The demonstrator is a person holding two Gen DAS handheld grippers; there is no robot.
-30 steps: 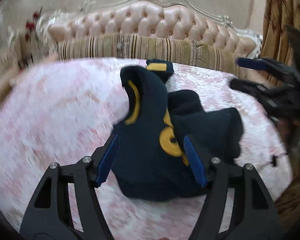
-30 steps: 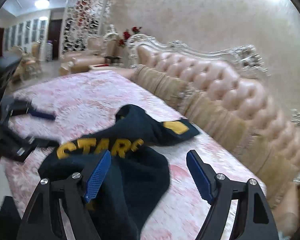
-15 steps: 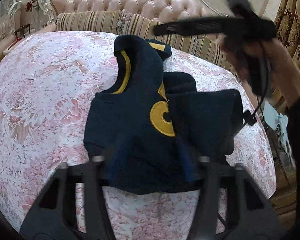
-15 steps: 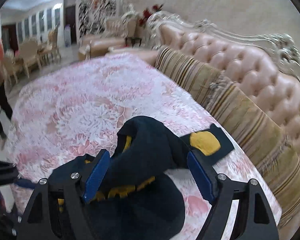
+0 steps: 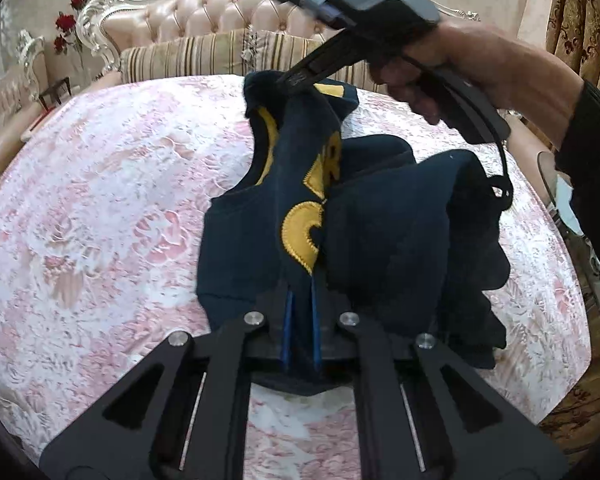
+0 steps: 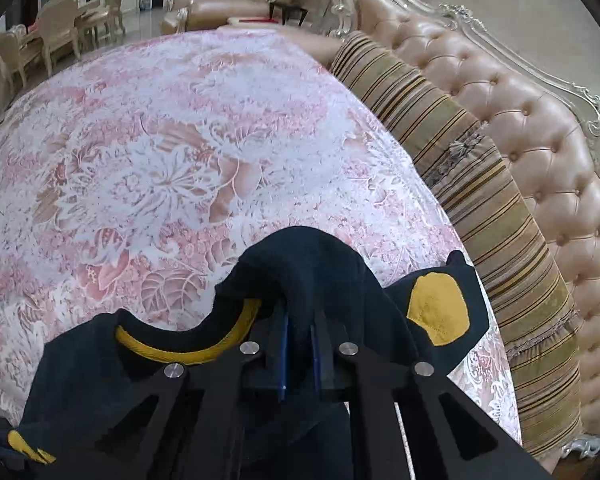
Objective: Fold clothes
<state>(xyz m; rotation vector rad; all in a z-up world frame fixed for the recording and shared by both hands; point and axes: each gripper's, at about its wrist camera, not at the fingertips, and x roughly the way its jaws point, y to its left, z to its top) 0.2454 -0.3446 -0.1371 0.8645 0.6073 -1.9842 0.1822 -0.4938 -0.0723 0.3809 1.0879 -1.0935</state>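
A bed covered with a pink-and-white floral bedspread [image 5: 100,208] stands against a tufted pink leather headboard with a carved silver frame [image 6: 540,128], with a long striped olive-and-gold bolster [image 6: 480,184] along the head edge. A crumpled navy-blue fabric garment with yellow lettering and trim [image 5: 292,208] lies near the bedspread's right edge. The left gripper [image 5: 300,320] has just closed and clamps the garment's near fold, while the right gripper [image 6: 298,356], held in a person's hand [image 5: 480,72], has just closed on the garment's raised far fold beside the yellow-lined collar.
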